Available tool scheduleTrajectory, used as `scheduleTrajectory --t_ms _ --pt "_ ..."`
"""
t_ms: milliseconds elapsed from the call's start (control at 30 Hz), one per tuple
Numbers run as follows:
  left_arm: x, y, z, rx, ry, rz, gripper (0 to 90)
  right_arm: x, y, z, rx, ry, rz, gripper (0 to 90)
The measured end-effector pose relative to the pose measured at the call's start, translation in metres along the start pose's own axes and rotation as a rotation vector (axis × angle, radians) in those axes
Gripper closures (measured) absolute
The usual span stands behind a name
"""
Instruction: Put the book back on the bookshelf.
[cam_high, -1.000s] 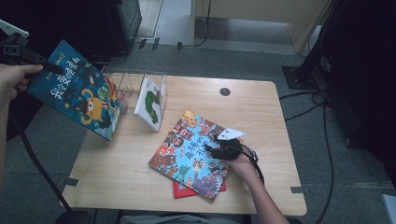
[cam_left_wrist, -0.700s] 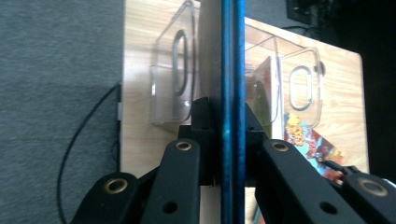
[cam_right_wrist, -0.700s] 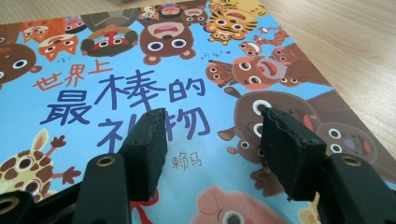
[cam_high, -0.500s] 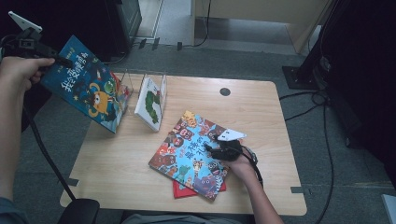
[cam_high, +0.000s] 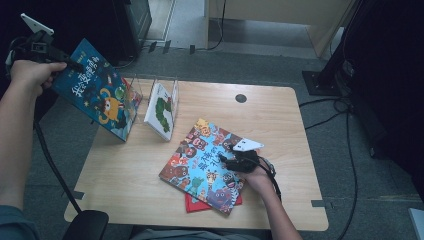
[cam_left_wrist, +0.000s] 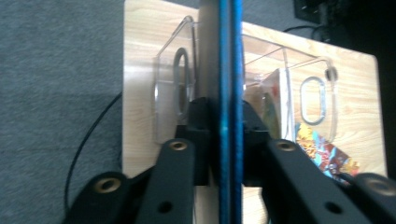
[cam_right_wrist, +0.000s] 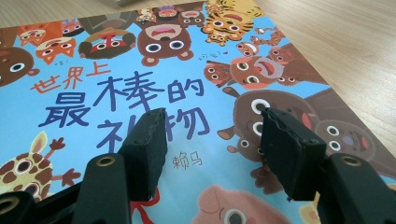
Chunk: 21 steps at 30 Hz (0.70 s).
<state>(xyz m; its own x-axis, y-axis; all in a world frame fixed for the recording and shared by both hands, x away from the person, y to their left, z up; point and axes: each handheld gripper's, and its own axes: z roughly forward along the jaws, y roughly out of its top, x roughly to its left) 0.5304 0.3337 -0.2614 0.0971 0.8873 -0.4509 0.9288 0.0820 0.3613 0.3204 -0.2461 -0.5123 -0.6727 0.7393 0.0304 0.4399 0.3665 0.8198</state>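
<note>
Your left claw pinches the blue book by its edge, jaws just easing, above the clear rack ahead. It's thin, stiff and glossy: grip near the spine. Your right claw hangs wide over the animal book.

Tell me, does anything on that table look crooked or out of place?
Somewhat. The animal-cover book lies askew on the table, over a red book. The blue book, between the left gripper's jaws, hangs tilted past the table's edge, beside the clear rack.
</note>
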Motion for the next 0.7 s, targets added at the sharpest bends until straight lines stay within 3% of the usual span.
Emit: scheduleTrajectory --t_ms 100,133,233,533,700 --pt "-0.001 -0.001 -0.001 -0.006 0.011 0.016 68.1 0.0 0.0 0.0 -0.003 -0.001 0.002 40.8" --pt "-0.002 -0.002 -0.004 -0.018 -0.016 0.022 64.4 0.0 0.0 0.0 -0.002 0.001 0.002 40.8" --pt "-0.004 -0.004 -0.009 -0.019 -0.017 0.028 57.9 0.0 0.0 0.0 0.001 0.003 0.0 40.8" --pt "-0.007 -0.014 -0.031 -0.023 -0.028 0.038 50.6 -0.002 0.001 -0.001 0.015 0.011 -0.009 40.9" --pt "-0.01 -0.022 -0.051 -0.049 -0.021 0.044 49.2 -0.006 0.001 -0.004 0.018 0.032 0.023 41.6"
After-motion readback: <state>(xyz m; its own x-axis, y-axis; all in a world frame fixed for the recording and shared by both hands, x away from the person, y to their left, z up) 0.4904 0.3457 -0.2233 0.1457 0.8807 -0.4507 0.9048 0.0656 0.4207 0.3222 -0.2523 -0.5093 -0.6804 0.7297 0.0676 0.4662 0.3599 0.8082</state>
